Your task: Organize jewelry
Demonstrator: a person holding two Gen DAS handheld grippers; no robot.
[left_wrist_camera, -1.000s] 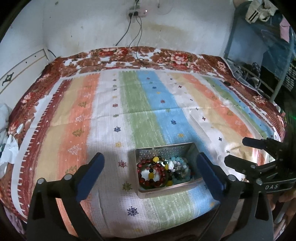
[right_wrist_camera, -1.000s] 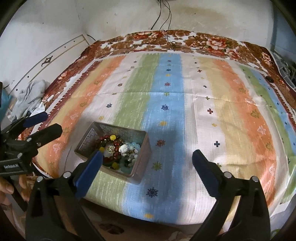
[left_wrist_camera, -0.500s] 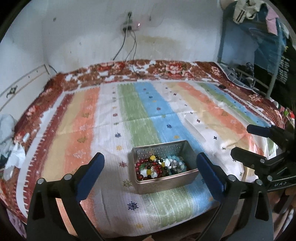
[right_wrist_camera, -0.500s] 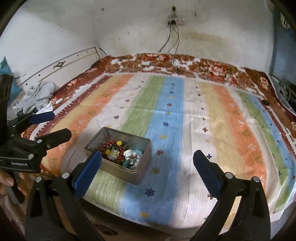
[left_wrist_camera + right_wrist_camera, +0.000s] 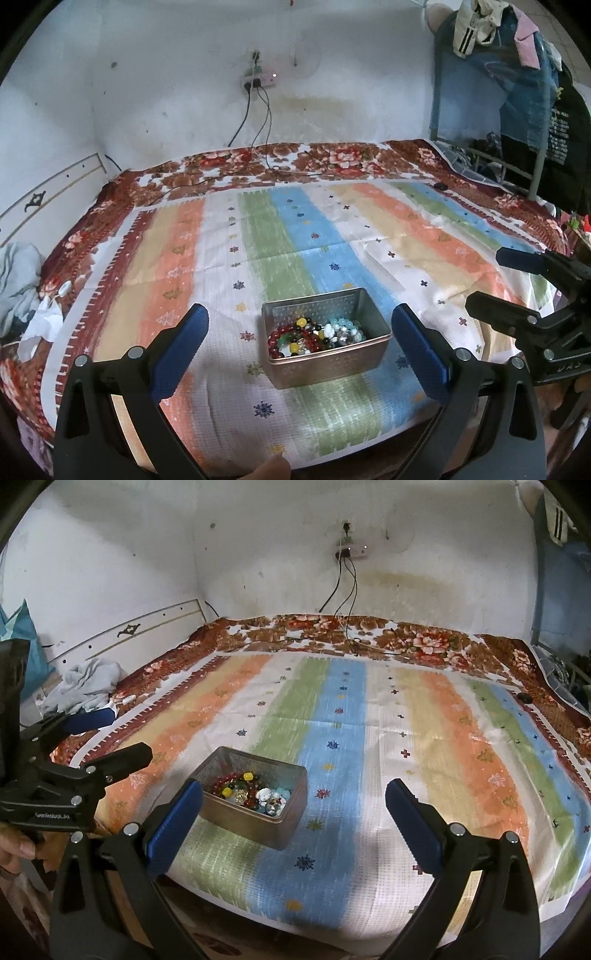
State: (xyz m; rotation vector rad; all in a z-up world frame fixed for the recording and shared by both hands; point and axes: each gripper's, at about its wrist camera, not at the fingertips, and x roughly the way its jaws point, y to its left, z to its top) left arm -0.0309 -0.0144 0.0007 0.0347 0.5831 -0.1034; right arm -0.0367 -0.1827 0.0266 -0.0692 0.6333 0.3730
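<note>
Jewelry (image 5: 318, 335), a heap of beaded bracelets, fills a small metal tin (image 5: 328, 360) that sits lower centre in the left wrist view and lower left of centre in the right wrist view, on a striped cloth (image 5: 388, 236) spread over a bed.

Going left to right in the left wrist view: the left gripper (image 5: 300, 347) frames the tin, its blue pads wide apart and holding nothing; the right gripper (image 5: 493, 280) reaches in at the right edge, also spread wide and empty. In the right wrist view the left gripper (image 5: 114, 734) shows at the left edge, the tin next, then the right gripper (image 5: 294, 812) own pads, well apart, with bare cloth between them.

The bead strings will probably be light, limp and slippery, rolling and sagging once lifted, and they look tangled together, so one may drag its neighbours. A pinch across a single strand near the top of the pile seems the safest hold. The tin itself looks stiff and thin-walled; it may slide on the soft cloth unless steadied by a side wall.

From left to right in the heap: dark red beads, then yellow and green ones, then white and pale blue beads. Individual clasps are too small to tell.
</note>
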